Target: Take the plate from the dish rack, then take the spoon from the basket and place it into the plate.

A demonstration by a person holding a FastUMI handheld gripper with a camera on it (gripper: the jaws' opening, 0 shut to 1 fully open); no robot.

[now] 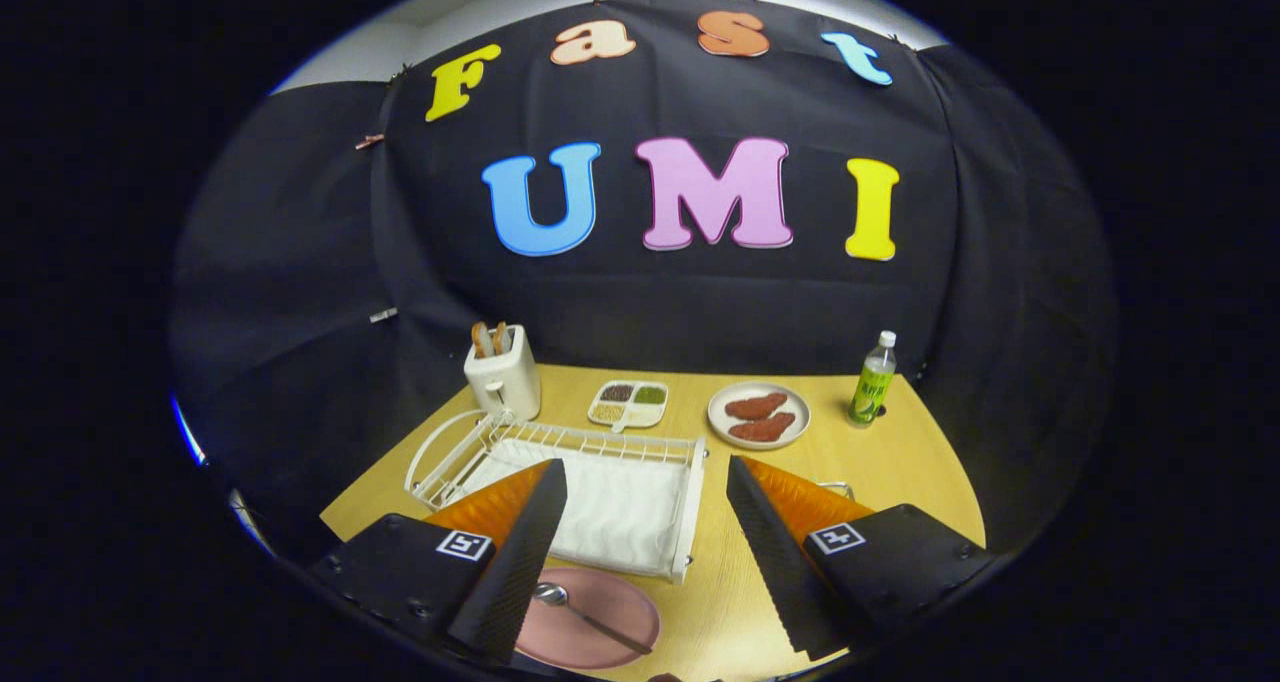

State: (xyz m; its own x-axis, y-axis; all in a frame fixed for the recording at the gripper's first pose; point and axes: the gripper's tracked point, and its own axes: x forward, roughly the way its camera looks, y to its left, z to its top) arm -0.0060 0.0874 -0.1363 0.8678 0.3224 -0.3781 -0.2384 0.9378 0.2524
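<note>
Gripper [645, 552] fingers spread wide, nothing between them, hovering over the table's [890, 462] near edge. Spoon [585, 612] already lies in the pink plate [600, 627] at that near edge, just in front of the empty rack [600, 482]; task looks done. Spoon likely light, stiff, slick metal, best pinched mid-handle across its width; the plate looks rigid, possibly breakable, so take it by the rim.
</note>
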